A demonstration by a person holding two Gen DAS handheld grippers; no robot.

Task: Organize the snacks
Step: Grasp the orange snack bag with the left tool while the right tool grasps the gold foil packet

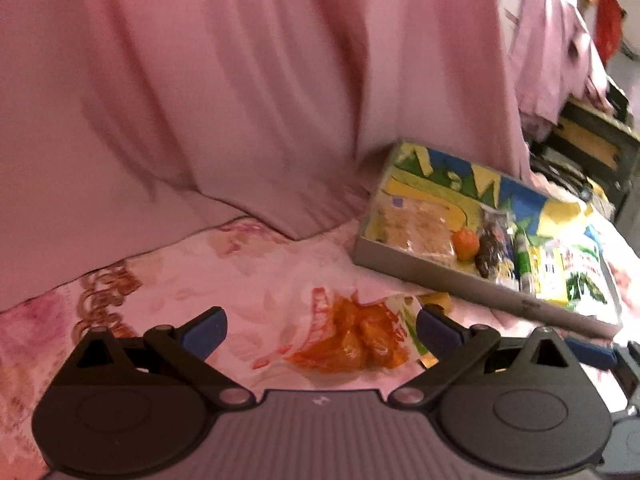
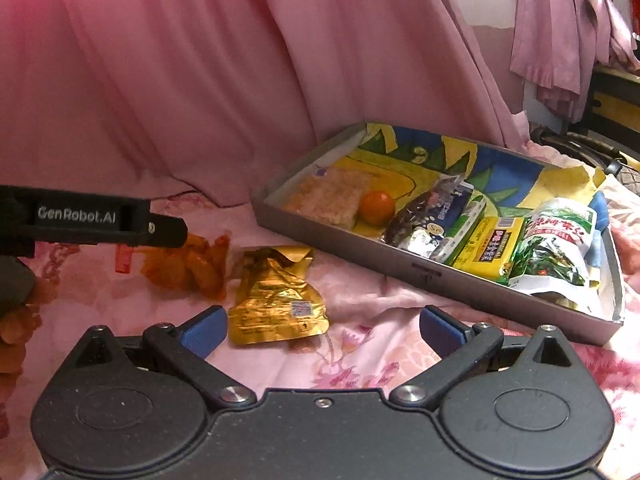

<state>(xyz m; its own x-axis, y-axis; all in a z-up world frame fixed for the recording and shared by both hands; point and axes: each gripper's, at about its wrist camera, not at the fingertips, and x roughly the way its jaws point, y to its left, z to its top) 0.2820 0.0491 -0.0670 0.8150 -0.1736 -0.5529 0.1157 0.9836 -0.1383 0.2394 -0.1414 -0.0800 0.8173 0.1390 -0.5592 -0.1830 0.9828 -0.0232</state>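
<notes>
Left gripper wide open, empty, over orange snack packet. Right gripper wide open, empty, near gold foil pouch; grey tray far right.

Both wrist views look low and forward across the bed toward the curtain. The left, somewhat blurred, sits close over the orange packet; both share it and the tray.
</notes>
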